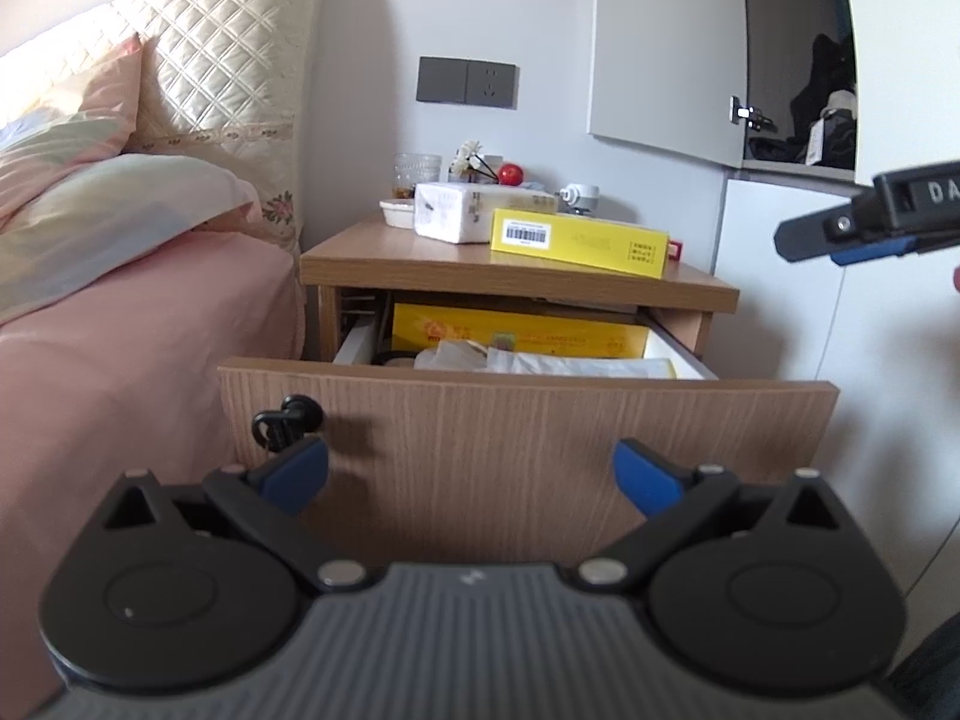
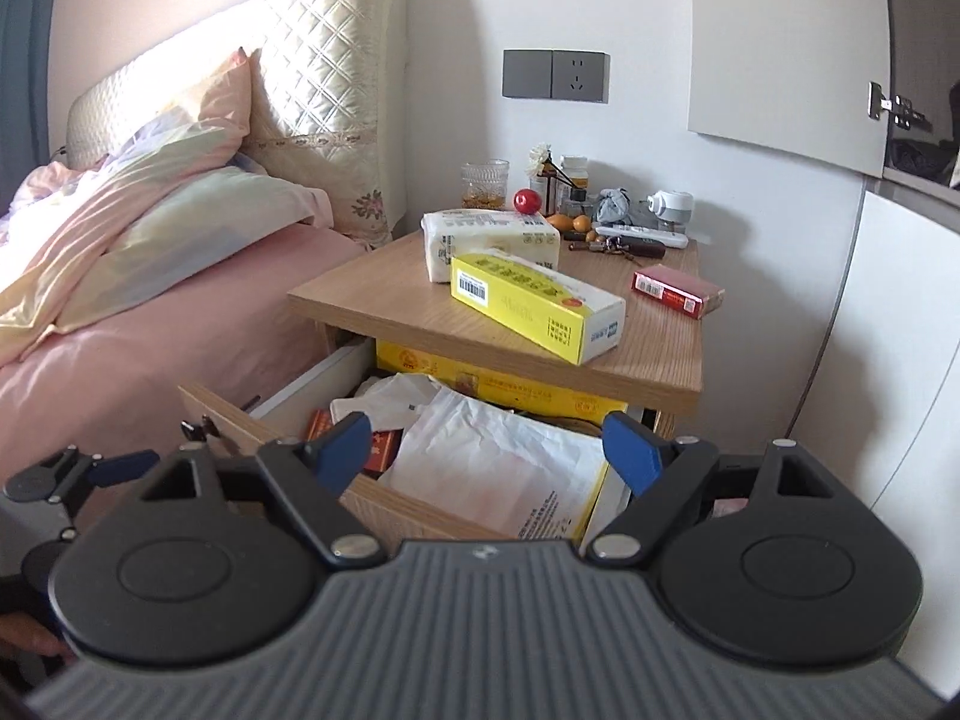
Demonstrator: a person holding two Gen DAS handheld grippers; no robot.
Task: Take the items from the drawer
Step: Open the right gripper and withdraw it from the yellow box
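Seen only from the right wrist view, left to right: left gripper [image 2: 90, 471] at the lower left edge, beside the drawer front; small red boxes [image 2: 375, 447] and a white plastic bag [image 2: 498, 456] inside the drawer [image 2: 288, 414]; red packet [image 2: 677, 292] on the right part of the nightstand top [image 2: 654, 354], near remote [image 2: 642, 235] and bottles at the back. Seen only from the left wrist view: black keys [image 1: 285, 420] hanging at the upper left of the drawer front [image 1: 528, 450]; right gripper [image 1: 840, 240] entering from the right edge, above and right of the nightstand.

Shown in both: yellow box [image 2: 534, 306] lying on the nightstand just in front of a white tissue pack [image 2: 489, 240]; drawer pulled out, filled with a large yellow carton [image 1: 516, 333] at the back and bags in front.

Left gripper low, level, facing the drawer front, fingers [image 1: 294, 474] spread wide, holding nothing. Right gripper higher, tilted down over the drawer contents, fingers [image 2: 630, 450] likewise parted, gripping nothing.
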